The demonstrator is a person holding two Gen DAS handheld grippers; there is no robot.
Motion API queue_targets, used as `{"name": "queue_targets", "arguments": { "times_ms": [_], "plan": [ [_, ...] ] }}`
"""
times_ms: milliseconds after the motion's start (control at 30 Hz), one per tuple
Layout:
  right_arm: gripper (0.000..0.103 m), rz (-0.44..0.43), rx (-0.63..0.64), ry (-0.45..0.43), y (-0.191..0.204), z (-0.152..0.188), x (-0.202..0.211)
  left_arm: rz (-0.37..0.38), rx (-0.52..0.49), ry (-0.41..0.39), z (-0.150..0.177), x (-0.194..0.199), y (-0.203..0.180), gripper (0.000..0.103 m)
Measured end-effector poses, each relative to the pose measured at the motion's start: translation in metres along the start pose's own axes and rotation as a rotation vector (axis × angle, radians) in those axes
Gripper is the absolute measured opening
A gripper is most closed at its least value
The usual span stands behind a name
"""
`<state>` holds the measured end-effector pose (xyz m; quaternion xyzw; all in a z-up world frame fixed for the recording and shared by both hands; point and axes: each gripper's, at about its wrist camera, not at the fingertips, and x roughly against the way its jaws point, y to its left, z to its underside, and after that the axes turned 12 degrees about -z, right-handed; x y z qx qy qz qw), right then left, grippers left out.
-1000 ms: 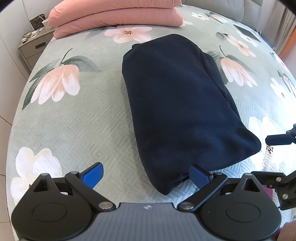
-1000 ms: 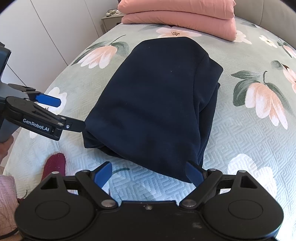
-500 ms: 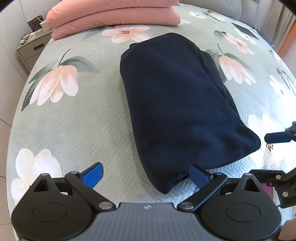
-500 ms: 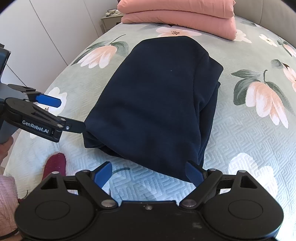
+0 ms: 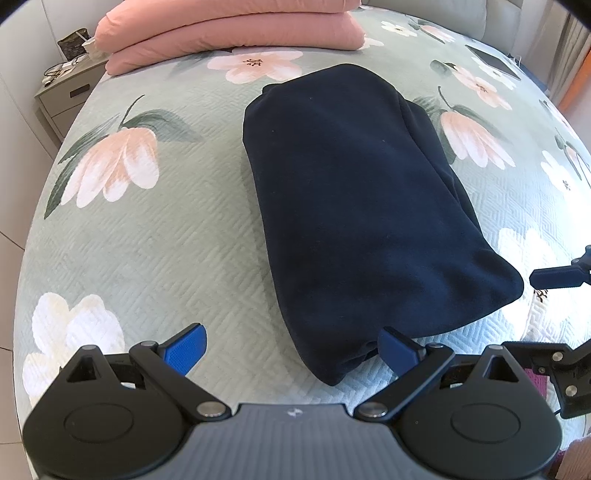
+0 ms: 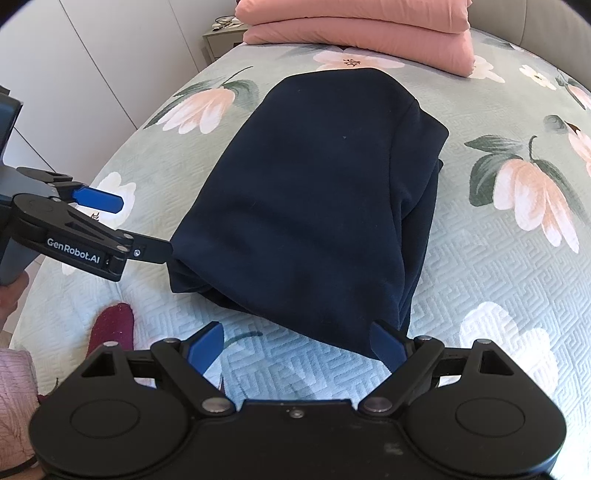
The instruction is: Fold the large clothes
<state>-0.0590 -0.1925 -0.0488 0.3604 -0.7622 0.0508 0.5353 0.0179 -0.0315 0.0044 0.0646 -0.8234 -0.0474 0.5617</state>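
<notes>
A dark navy garment (image 5: pixel 354 206) lies folded into a thick oblong bundle on the floral bedspread (image 5: pixel 155 258); it also shows in the right wrist view (image 6: pixel 317 206). My left gripper (image 5: pixel 291 349) is open and empty, just short of the bundle's near left corner, with its right pad beside the fold. It also shows in the right wrist view (image 6: pixel 122 225). My right gripper (image 6: pixel 295 343) is open and empty at the bundle's near right edge. Its fingers (image 5: pixel 554 277) show at the right edge of the left wrist view.
Folded pink bedding (image 5: pixel 236 29) is stacked at the head of the bed (image 6: pixel 362 29). A bedside table (image 5: pixel 62 99) stands far left. A maroon sock (image 6: pixel 110 328) shows by the near edge. A dark flat object (image 5: pixel 493 61) lies far right.
Both grippers stay open near the bundle's near end. The left wrist view has shifted slightly forward; the garment has not moved.
</notes>
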Motion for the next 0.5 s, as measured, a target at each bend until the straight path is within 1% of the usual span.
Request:
{"name": "queue_targets", "arguments": {
  "times_ms": [267,367,500],
  "plan": [
    [0.101,-0.002,-0.002,-0.002,0.0007,-0.0004,-0.0003,0.001,0.005,0.000,0.0000,-0.0001,0.0000,0.101],
    [0.102,-0.023,0.001,-0.021,0.0018,0.0016,0.0015,0.007,0.006,-0.016,0.0009,0.0012,0.0011,0.100],
    [0.102,-0.026,0.000,-0.019,0.0025,0.0023,0.0008,-0.006,0.005,-0.022,0.0011,0.0023,0.0012,0.100]
  ]
}}
